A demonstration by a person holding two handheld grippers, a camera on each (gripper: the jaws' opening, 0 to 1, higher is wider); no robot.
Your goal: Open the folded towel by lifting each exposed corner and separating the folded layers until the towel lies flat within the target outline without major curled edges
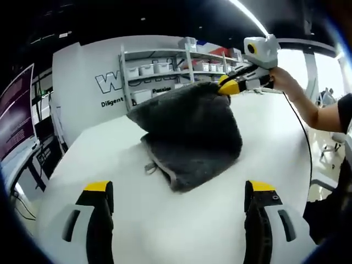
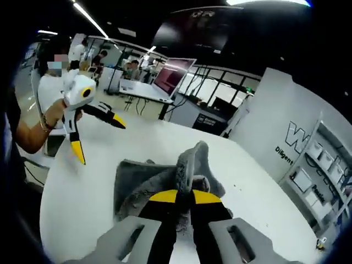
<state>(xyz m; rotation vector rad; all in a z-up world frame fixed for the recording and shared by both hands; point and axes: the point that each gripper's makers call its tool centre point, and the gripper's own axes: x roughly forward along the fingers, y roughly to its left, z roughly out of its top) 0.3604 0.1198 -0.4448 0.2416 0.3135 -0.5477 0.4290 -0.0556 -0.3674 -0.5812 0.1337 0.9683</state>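
A dark grey towel (image 1: 190,140) lies partly folded on the white table (image 1: 110,159); its far corner is lifted into a tent. My right gripper (image 1: 226,87) holds that raised corner, shut on it. In the right gripper view the towel (image 2: 137,184) bunches up between the yellow-tipped jaws of my right gripper (image 2: 185,193), a fold of cloth sticking up above them. My left gripper (image 1: 179,190) hovers open over the near table, short of the towel's near edge. The left gripper (image 2: 99,135) appears open in a person's hand at the left of that view.
Shelves with white bins (image 1: 165,69) stand behind the table beside a white wall panel with lettering (image 1: 110,82). A monitor (image 2: 173,77) and desks sit beyond the far side. A person's forearm (image 1: 308,107) reaches in from the right. A cable (image 1: 300,137) trails over the table.
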